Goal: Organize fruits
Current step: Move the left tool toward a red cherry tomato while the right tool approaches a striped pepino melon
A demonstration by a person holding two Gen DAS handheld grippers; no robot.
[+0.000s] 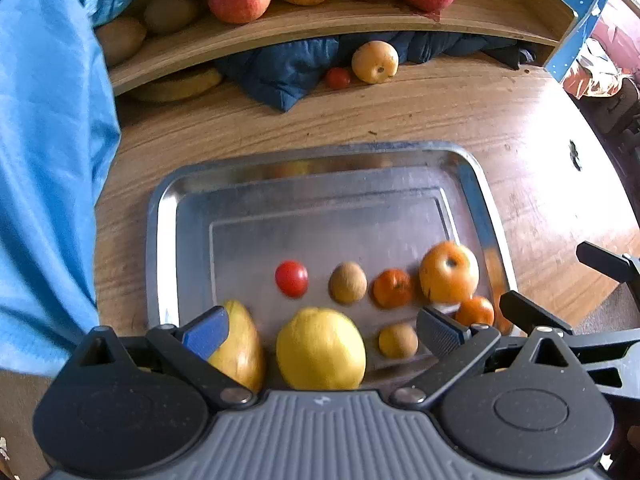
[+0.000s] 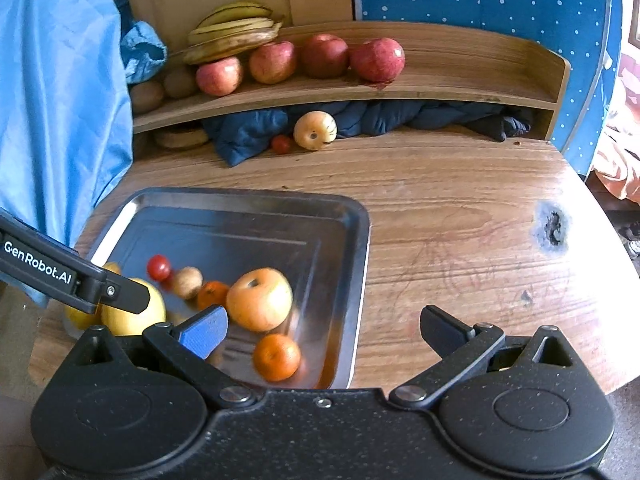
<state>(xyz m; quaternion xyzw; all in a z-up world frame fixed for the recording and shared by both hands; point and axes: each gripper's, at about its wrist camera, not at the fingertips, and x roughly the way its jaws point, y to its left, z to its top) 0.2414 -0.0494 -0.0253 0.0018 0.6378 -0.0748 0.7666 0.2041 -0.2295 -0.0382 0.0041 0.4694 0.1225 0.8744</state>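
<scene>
A steel tray (image 1: pixel 188 200) (image 2: pixel 352 240) on the wooden table holds a red tomato (image 1: pixel 291 278) (image 2: pixel 158 267), a kiwi (image 1: pixel 347 283) (image 2: pixel 187 282), tangerines (image 1: pixel 393 288) (image 2: pixel 276 357), a yellow-orange apple (image 1: pixel 449 272) (image 2: pixel 260 299), a lemon (image 1: pixel 321 348) and a mango (image 1: pixel 244 344). My left gripper (image 1: pixel 324 330) hangs open over the tray's near end, with nothing between its fingers. My right gripper (image 2: pixel 324 330) is open above the tray's right rim, also holding nothing. A pale apple (image 1: pixel 375 61) (image 2: pixel 315 130) and a small tomato (image 1: pixel 338 78) (image 2: pixel 281 144) lie under the shelf.
A curved wooden shelf (image 2: pixel 460 76) at the back carries red apples (image 2: pixel 378 59), bananas (image 2: pixel 232 32) and kiwis (image 2: pixel 146 96). Dark blue cloth (image 2: pixel 400 116) is stuffed beneath it. A blue curtain (image 2: pixel 60 100) hangs at the left. Bare tabletop (image 2: pixel 460 220) extends right of the tray.
</scene>
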